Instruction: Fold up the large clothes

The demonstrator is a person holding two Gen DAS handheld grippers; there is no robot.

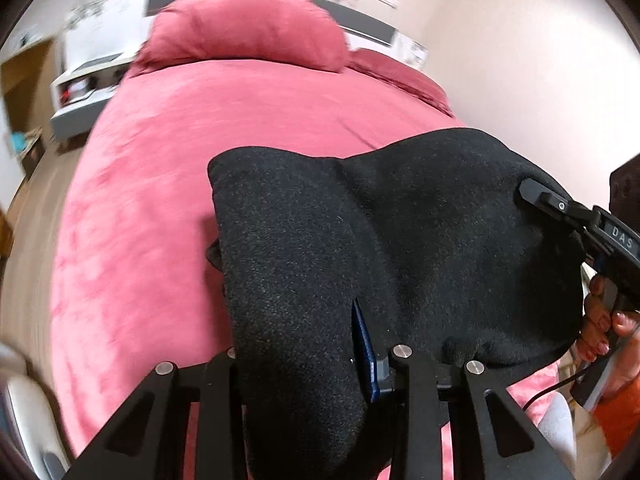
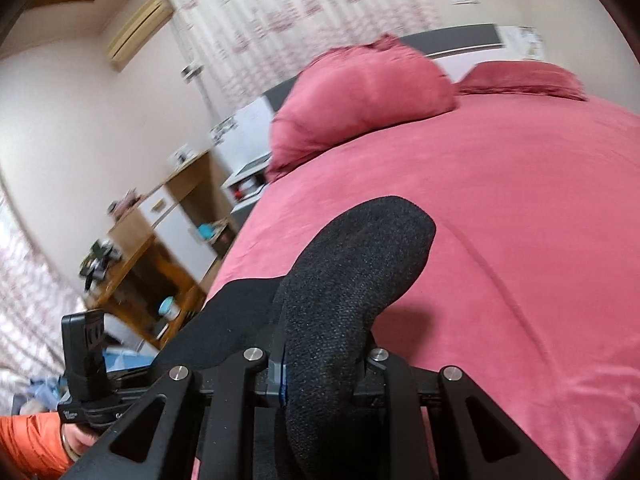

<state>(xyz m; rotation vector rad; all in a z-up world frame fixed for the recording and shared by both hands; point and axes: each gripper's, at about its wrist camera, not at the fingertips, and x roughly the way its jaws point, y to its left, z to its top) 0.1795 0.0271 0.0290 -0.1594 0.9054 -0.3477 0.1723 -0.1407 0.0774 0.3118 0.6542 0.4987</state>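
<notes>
Item: black garment, knit, heavy. Held clear of the pink bed, spanned between both grippers, judged so that it can be spread or doubled over without dragging on the cover.

Left gripper: at 6 o'clock in its own view; jaws nearly closed, clamped on a thick fold.

Right gripper: at 6 o'clock in its view, at 3 o'clock in the left view; pinched tight on a bunched edge.

Pillows: at 12 o'clock, untouched.
</notes>
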